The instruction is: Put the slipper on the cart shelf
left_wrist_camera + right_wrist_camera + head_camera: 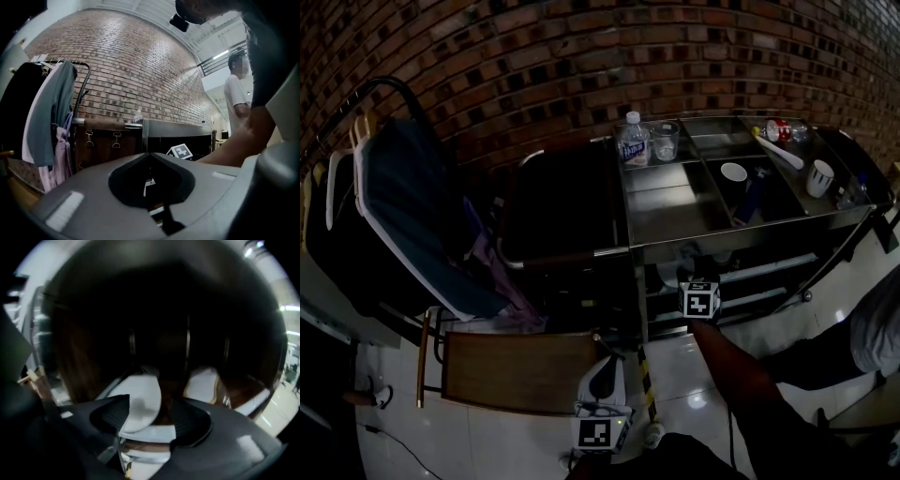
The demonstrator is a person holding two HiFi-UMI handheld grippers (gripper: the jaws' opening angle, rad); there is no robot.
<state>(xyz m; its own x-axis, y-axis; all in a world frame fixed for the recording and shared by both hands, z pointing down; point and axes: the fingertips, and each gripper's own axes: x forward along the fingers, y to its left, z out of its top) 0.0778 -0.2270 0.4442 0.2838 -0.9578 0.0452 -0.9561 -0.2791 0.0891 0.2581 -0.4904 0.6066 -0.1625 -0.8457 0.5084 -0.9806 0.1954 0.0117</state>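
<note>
Well, the room has a red brick wall [534,56] and a shiny white floor [516,448]. A metal cart [722,236] stands by the wall. On its top tray are a water bottle [632,139], a glass [665,141], a white cup [733,172] and a spoon [780,152]. Clothes [403,216] hang at the left of the cart, and a brown wooden seat [520,370] stands in front of them.

The right gripper [152,418] reaches in low under the cart top, into a dark place. Its jaws are wide apart. The white slipper [143,399] lies between them, on the cart shelf [769,274], and the pads do not squeeze it. Another white slipper [204,380] lies just beside it, to the right.

The left gripper [149,157] hangs low near the floor. Its jaws are together, with nothing in them.
</note>
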